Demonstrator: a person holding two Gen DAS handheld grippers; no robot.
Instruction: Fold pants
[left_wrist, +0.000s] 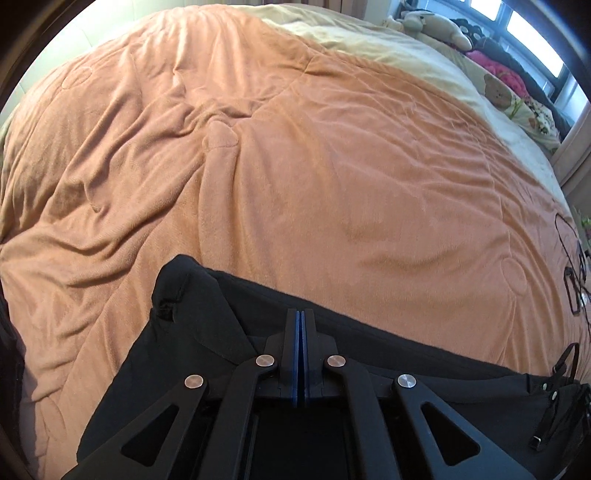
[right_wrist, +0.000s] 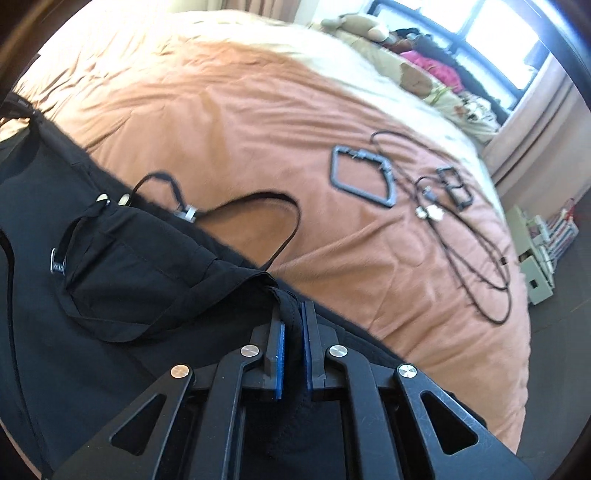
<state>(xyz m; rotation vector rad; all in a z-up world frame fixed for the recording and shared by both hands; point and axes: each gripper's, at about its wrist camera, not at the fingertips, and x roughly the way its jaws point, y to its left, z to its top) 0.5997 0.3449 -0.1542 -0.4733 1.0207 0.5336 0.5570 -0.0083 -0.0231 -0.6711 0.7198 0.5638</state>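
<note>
Right wrist view: black pants (right_wrist: 122, 266) lie lengthwise along the orange bedspread's (right_wrist: 258, 122) near edge, right gripper (right_wrist: 291, 325) pinching one end, left gripper (left_wrist: 300, 325) pressed together farther along.

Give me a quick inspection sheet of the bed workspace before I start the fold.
Surface: orange blanket, wrinkled.
Job's things: black pants at near edge, strap looped onto blanket.
Clutter: grey frame on blanket.
Grippers: left gripper shut over pants, grip unclear; right gripper shut on pants fabric.
Cables: black cord, coiled beside frame.
Surroundings: stuffed toys, window.
</note>
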